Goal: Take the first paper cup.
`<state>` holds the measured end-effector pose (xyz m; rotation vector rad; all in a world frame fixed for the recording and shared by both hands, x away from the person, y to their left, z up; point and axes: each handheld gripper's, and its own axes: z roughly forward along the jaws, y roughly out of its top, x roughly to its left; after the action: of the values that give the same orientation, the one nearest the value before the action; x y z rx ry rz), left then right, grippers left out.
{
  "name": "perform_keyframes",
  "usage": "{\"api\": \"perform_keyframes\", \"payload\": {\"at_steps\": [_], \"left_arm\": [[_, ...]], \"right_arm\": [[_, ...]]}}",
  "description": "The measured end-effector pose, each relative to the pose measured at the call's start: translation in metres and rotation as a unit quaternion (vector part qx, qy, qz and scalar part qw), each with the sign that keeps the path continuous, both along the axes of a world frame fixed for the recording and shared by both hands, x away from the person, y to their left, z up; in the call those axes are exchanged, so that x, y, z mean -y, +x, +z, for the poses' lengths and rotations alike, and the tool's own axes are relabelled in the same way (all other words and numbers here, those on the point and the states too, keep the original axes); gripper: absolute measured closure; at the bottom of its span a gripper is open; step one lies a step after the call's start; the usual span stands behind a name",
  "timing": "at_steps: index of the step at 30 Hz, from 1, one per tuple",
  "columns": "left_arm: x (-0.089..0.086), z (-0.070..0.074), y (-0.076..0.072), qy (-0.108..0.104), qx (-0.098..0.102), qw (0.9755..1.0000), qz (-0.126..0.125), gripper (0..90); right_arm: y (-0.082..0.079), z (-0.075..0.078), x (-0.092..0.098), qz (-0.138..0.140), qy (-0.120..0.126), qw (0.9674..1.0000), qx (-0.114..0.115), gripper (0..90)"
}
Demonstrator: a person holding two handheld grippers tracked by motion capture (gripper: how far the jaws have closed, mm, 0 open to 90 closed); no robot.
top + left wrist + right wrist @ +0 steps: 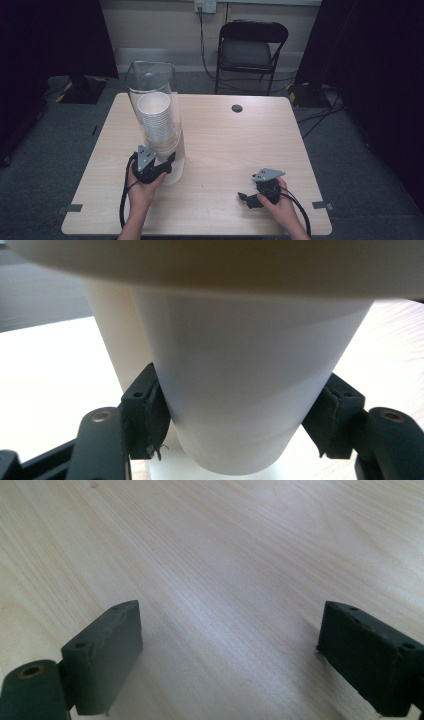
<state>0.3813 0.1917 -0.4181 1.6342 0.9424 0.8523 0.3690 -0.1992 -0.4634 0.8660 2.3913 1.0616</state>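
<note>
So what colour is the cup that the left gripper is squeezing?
White, the cup shows best in the left gripper view.

The place looks like a lab or recording room: a plain wooden table [225, 150] on grey carpet, black curtains [380, 60] at both sides, one folding chair [252, 47] against the wall, and cables [320, 117] trailing across the floor.

A: High view is dim, corners falling to black, the table [225, 150] the one lit patch.
B: Left gripper view: cup [240, 390] soft, blurred, table glaring white. Right gripper view sharp, sheen on the wood.
</note>
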Motion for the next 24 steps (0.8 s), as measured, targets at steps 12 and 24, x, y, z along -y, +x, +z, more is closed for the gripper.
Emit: {"api": "perform_keyframes", "payload": {"at_steps": [12, 24], "left_arm": [[0.004, -0.002, -0.001, 0.003, -0.006, 0.9999, 0.011, 35.3], [-0.012, -0.039, -0.016, 0.068, -0.082, 0.9943, 0.003, 34.6]], "right_arm": [[0.0, 0.0, 0.0, 0.0, 0.0, 1.0, 0.0, 10.1], [0.001, 0.0, 0.0, 0.003, 0.0, 1.0, -0.001, 9.5]]}}
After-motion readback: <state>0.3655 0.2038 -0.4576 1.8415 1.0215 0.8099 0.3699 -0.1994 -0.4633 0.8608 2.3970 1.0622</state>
